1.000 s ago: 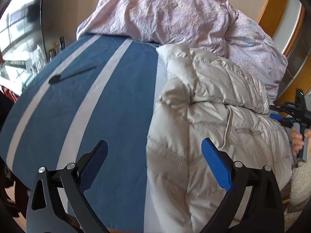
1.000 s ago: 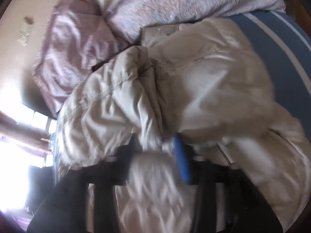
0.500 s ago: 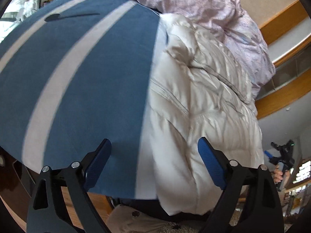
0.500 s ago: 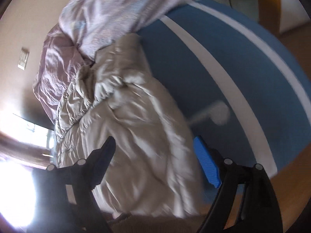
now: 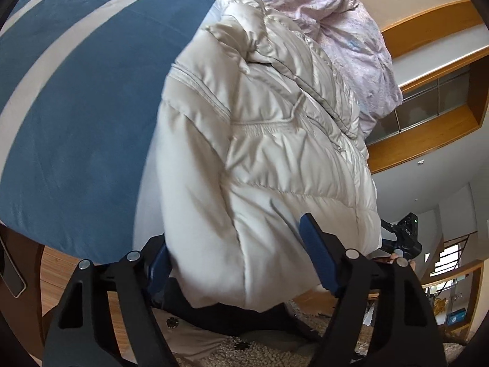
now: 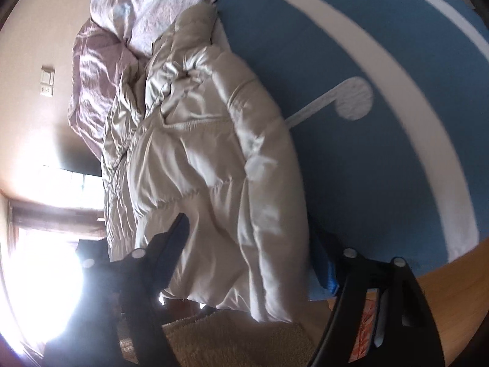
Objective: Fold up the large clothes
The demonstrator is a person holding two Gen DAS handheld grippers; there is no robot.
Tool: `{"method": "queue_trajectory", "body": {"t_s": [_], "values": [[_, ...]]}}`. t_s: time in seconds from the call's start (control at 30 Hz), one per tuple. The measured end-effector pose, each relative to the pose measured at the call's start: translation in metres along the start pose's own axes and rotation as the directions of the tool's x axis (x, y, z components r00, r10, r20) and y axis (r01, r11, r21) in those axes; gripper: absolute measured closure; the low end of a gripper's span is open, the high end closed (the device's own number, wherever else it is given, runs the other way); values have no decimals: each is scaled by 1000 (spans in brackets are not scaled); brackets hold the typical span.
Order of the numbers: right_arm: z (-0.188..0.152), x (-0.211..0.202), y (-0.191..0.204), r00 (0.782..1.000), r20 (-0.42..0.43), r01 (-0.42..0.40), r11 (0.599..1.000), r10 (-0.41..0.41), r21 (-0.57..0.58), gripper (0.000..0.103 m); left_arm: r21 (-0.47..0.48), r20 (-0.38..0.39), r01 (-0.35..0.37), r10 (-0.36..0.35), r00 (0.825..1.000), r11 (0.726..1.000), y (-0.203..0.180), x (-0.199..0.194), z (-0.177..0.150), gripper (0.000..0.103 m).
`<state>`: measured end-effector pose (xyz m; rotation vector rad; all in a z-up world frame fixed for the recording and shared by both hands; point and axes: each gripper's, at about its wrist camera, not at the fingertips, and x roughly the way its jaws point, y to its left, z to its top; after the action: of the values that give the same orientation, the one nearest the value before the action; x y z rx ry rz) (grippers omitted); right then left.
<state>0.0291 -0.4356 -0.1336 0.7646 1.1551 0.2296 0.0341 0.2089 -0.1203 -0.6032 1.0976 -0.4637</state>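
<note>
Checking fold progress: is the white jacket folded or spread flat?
Partly folded: the jacket lies bunched lengthwise on the bed, hem overhanging the edge.

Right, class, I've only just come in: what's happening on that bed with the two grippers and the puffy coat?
A person with a gripper in each hand is folding a cream padded jacket lying along the blue striped bedspread, beside a pink duvet. Both the left gripper and the right gripper straddle the jacket's hem at the bed's near edge. Their jaws have just been closing, with padding between them, but a firm grip isn't clear yet.
</note>
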Motion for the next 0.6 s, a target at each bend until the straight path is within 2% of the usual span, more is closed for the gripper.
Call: {"method": "queue_trajectory", "body": {"t_s": [0.17,0.23,0.43,0.5,0.57,0.6], "values": [[-3,2,0,999,-7,-37,999,37,-17,37,10,-6,9,-9,1000,1000,-7,4,-5,28],[-5,2,0,997,-13,-75,997,75,-14,41,5,-5,15,-15,1000,1000,-8,5,-7,29],[-11,3,2,993,-12,-118,993,117,-30,42,-57,18,93,-92,996,994,-4,8,-2,42],[-11,6,4,993,-12,-118,992,117,-35,44,-76,17,94,-93,996,993,0,12,-1,45],[-13,6,4,993,-10,-116,993,115,-36,53,-67,14,70,-70,997,995,-1,15,-4,52],[-15,5,4,993,-6,-115,993,115,-36,63,-51,18,52,-51,999,997,-3,15,-6,54]]}}
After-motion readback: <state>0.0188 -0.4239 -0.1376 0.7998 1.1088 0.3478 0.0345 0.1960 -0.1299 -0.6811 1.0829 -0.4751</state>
